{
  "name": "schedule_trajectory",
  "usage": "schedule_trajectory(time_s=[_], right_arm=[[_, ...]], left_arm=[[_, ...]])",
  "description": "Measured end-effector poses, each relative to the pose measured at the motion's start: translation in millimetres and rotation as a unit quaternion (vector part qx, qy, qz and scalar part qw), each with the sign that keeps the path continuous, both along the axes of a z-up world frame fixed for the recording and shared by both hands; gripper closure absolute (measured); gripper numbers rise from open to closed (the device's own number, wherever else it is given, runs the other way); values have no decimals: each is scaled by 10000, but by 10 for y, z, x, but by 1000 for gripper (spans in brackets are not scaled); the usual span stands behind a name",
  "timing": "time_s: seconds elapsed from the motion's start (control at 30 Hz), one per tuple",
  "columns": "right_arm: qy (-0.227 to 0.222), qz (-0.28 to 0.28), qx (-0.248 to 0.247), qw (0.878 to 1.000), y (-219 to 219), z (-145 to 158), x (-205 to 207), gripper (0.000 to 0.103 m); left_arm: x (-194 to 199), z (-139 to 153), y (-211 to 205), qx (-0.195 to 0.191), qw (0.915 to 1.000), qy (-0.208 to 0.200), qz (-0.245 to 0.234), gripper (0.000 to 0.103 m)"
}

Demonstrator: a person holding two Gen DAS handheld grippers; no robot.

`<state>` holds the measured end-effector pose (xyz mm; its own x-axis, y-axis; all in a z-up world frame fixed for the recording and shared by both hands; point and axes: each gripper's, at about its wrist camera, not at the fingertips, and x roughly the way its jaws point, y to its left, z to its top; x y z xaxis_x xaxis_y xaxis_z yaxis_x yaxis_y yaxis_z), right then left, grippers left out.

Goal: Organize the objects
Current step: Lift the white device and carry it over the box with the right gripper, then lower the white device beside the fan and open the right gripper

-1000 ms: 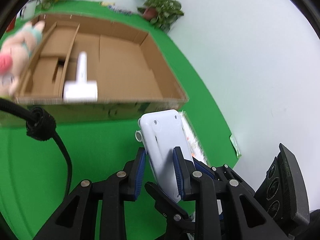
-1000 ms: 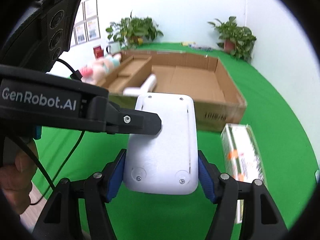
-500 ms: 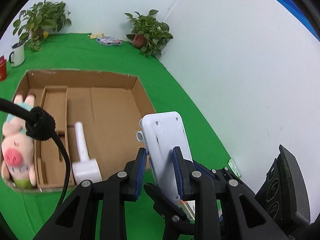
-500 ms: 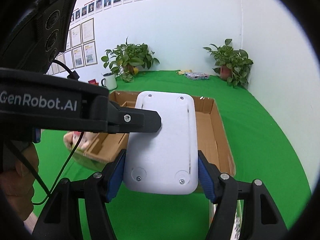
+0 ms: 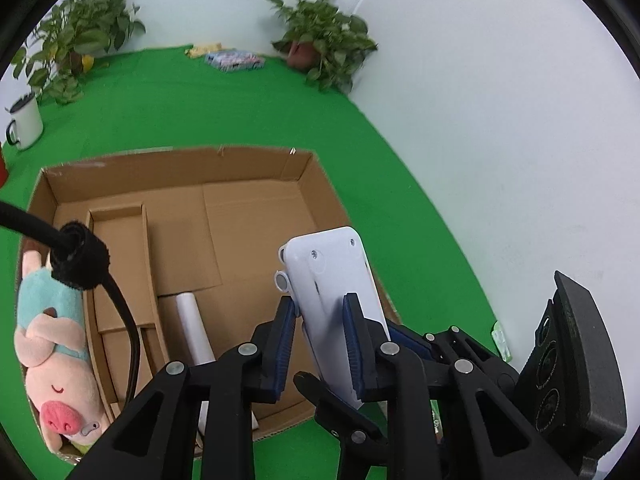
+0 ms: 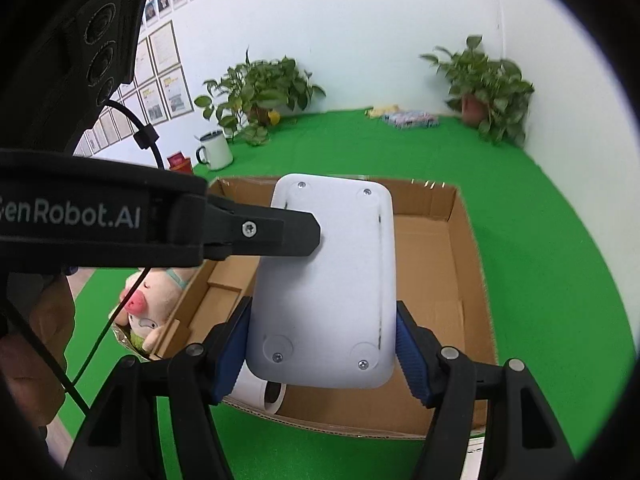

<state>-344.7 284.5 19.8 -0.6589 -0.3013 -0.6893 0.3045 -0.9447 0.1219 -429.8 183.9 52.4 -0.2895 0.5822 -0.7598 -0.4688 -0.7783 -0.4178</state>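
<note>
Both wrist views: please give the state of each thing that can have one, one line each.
White device: held in the air over the box by both grippers.
Left hand-held gripper: shut on the device's thin edges.
Right hand-held gripper: shut on its wide sides.
Box: open.
Pig toy: lying in the box's side compartment.
Mug: upright.

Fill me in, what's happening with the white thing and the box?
A person is carrying a flat white plastic device with both tools at once. The right hand-held gripper clamps its wide sides; the left hand-held gripper pinches its thin edge, its jaws having just closed further. The device hangs above the open brown cardboard box, not yet set down. Inside the box lie a white handled tool and a pink plush pig.
</note>
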Motion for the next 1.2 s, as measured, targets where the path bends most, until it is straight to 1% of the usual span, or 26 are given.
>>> schedule_trajectory(time_s=[0.1,0.13,0.17,0.23,0.33,0.43,0.53,0.67,0.73,0.77,0.83,0.93,0.97,1.0,1.07,1.2], right_arm=[[-425,41,-148,9990,16,-233,-113,37],[-510,54,-159,9986,-1,-271,-153,37],[-605,62,-157,9980,-29,-339,-100,37],[-791,85,-166,9967,-32,-461,-159,37],[-1076,124,-256,9938,-25,-617,-166,37],[-1262,160,-252,9916,-49,-695,-139,37],[-1509,232,-355,9876,-67,-786,-187,35],[-1876,407,-567,9798,-60,-893,-206,35],[-1985,462,-591,9772,-39,-944,-237,35],[-2040,480,-618,9758,-34,-959,-242,35],[-2151,512,-658,9730,-25,-985,-259,35],[-2219,595,-658,9710,-26,-1013,-291,35],[-2248,595,-650,9704,-21,-1025,-298,35],[-2226,540,-588,9716,-11,-1020,-312,35],[-2203,537,-547,9724,-10,-991,-364,35],[-2226,539,-650,9713,2,-979,-456,35]], left_arm=[[-101,-271,15,-129,9996,-248,58,83],[-123,-400,23,-156,9992,-350,81,83],[-149,-475,21,-161,9989,-430,103,83],[-195,-654,14,-230,9980,-580,138,83],[-153,-821,-14,-309,9967,-736,159,83],[-197,-946,-21,-286,9959,-843,175,84],[-195,-992,-37,-228,9968,-746,155,87],[-198,-1103,-22,-380,9957,-836,155,87],[-193,-1163,-19,-395,9952,-881,167,87],[-129,-1156,-64,-393,9951,-892,162,87],[-149,-1189,-56,-408,9949,-908,166,87],[-197,-1235,-61,-465,9945,-929,150,89],[-201,-1244,-54,-529,9942,-926,140,91],[-214,-1261,-40,-644,9938,-898,158,91],[-230,-1281,-46,-579,9939,-932,120,91],[-229,-1290,-38,-631,9937,-920,121,91]])
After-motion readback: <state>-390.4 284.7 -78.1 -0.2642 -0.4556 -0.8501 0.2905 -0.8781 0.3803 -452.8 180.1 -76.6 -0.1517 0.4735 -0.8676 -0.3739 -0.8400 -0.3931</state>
